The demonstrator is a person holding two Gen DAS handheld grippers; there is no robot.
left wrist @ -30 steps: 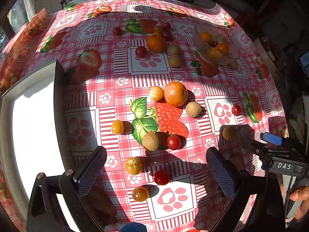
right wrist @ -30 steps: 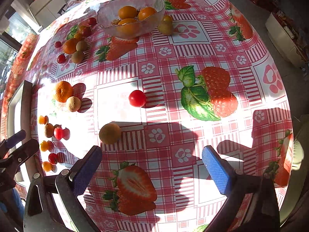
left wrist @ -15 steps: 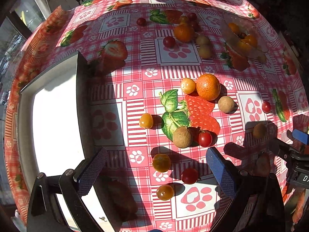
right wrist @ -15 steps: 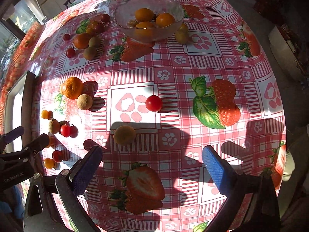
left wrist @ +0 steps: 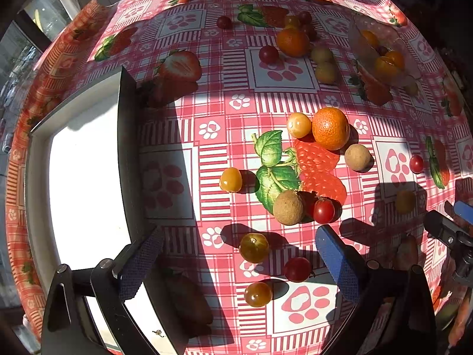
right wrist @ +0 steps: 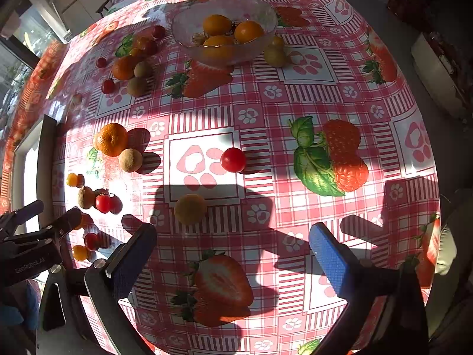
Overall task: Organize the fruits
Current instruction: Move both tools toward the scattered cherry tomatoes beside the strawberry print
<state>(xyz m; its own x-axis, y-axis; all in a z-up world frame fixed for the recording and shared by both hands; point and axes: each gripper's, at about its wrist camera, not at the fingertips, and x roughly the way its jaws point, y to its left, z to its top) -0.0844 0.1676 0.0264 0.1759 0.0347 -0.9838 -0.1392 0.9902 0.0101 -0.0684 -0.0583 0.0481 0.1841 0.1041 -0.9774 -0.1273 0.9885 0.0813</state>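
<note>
Two grippers hover over the tablecloth (right wrist: 295, 94): the left gripper (left wrist: 239, 263) and the right gripper (right wrist: 233, 254), both with jaws wide apart and empty. Two oranges (left wrist: 330, 128) lie loose among small round tomatoes (left wrist: 323, 211) and rough brown fruits (left wrist: 288, 207), scattered between tray and bowl. Ribbed glass, the bowl (right wrist: 189, 29) holds three orange fruits. Flat and white, the tray (left wrist: 35, 177) sits at the left.
</note>
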